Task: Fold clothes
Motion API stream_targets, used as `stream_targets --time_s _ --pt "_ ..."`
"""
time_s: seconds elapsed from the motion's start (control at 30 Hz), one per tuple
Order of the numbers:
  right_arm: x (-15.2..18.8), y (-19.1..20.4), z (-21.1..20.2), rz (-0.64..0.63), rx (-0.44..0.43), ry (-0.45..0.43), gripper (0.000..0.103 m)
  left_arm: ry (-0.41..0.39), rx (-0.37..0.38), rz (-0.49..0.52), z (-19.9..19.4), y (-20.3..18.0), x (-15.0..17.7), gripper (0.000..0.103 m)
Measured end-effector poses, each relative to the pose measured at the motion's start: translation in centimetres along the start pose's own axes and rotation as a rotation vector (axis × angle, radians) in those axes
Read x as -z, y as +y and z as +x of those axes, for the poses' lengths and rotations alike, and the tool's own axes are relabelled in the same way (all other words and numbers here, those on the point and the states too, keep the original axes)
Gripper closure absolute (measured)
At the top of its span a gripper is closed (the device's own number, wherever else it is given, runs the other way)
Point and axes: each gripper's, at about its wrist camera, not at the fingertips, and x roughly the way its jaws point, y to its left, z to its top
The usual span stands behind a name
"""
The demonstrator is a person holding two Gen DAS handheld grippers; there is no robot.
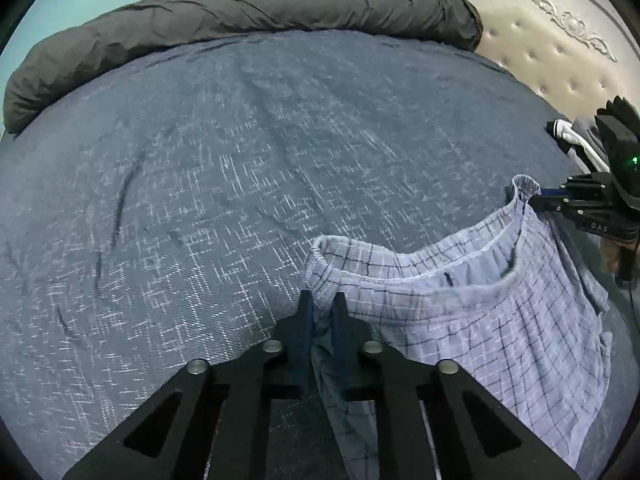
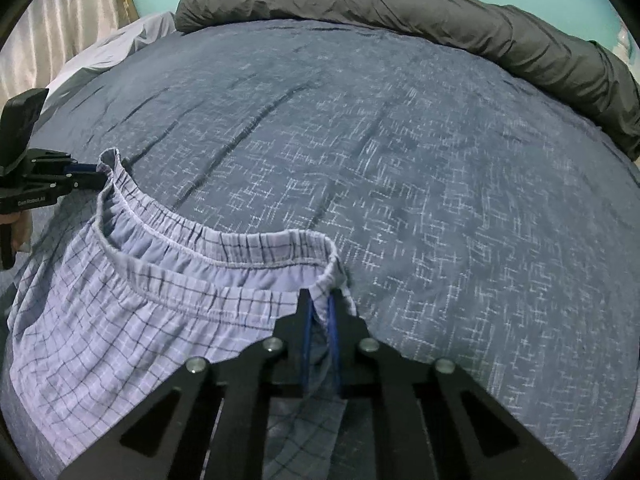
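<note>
Light blue plaid shorts (image 1: pixel 480 312) with an elastic waistband hang between my two grippers above the bed. My left gripper (image 1: pixel 322 300) is shut on one end of the waistband. My right gripper (image 2: pixel 320 298) is shut on the other end. The shorts (image 2: pixel 120 320) sag in the middle and the fabric hangs down below the waistband. The right gripper also shows in the left wrist view (image 1: pixel 536 198), and the left gripper shows in the right wrist view (image 2: pixel 96 176), each pinching a waistband corner.
A blue-grey patterned bedspread (image 1: pixel 240 160) covers the bed. A rolled dark grey duvet (image 1: pixel 240 12) lies along the far edge. A padded beige headboard (image 1: pixel 560 40) is at the right. Other clothes (image 1: pixel 572 140) lie near it. A curtain (image 2: pixel 60 32) hangs at the left.
</note>
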Motion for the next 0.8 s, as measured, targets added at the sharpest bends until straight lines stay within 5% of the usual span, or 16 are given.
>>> stream_targets --time_s 0.33,0.47,0.8 --pt "-2.2 -1.5 -2.3 0.087 -0.012 -0.096 0.097 -0.080 0.056 -0.151 -2.1 3.1 -1.3 0.096" --pt "-3.7 -2.1 -1.0 0.123 -0.008 -0.072 0.097 -0.063 0.058 -0.190 -1.2 4.2 -2.0 0.096" --pt "-5.0 -4.6 2.9 0.293 -0.050 -0.008 0.097 -0.028 0.203 -0.421 2.9 8.3 -2.5 0.093"
